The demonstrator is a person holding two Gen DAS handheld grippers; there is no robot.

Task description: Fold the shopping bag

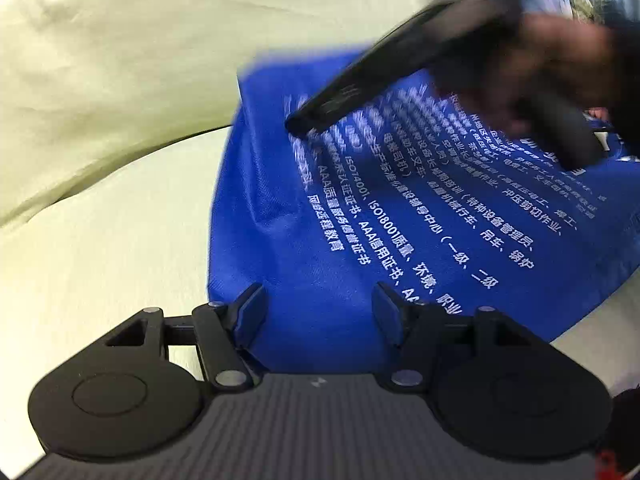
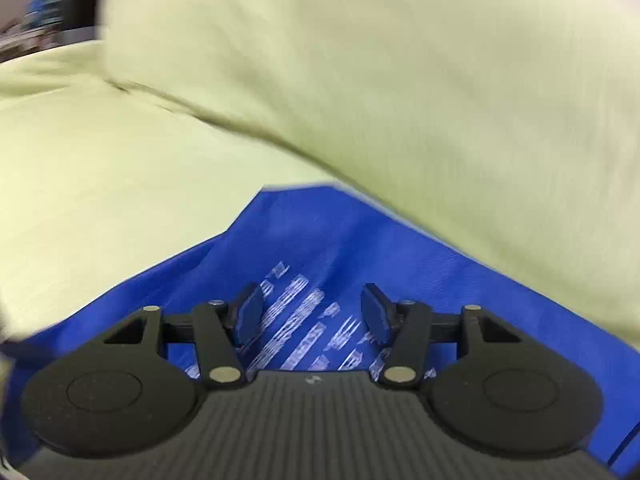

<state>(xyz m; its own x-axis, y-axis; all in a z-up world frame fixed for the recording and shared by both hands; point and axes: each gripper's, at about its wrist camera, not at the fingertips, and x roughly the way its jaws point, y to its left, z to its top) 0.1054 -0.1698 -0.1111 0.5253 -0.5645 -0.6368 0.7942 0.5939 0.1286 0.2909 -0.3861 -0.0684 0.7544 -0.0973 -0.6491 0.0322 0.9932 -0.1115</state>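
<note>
A blue shopping bag [image 1: 360, 220] with white printed text lies flat on a pale yellow-green cushion. My left gripper [image 1: 318, 300] hovers open over the bag's near left part, its blue pads apart with only cloth beneath them. In the left wrist view the right gripper [image 1: 298, 124] comes in blurred from the upper right, held by a hand [image 1: 560, 68], its tip over the printed text. In the right wrist view my right gripper [image 2: 312, 304] is open above the bag [image 2: 320, 240], near its far corner, where blurred white print shows between the fingers.
A soft pale seat surface [image 1: 100, 248] extends to the left of the bag. A thick back cushion [image 2: 400, 80] of the same colour rises behind the bag, its lower edge touching or overlapping the bag's far side. Dark blurred furniture [image 2: 52, 12] shows at far upper left.
</note>
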